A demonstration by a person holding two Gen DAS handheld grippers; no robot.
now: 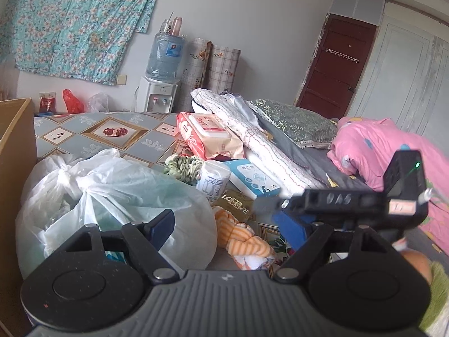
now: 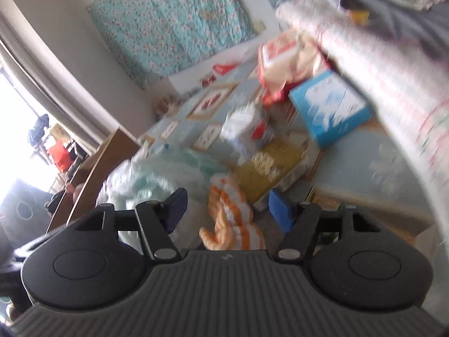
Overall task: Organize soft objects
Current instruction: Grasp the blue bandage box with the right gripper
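Both the left gripper and right gripper are gaping empty around the orange striped cloth just ahead, so they might collide grabbing it.

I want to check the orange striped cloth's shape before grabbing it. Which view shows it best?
The left wrist view: the orange striped cloth appears sharp there, crumpled on the bed beside the white plastic bag. The right wrist view shows it closer, lying between the open jaws, but motion-blurred.
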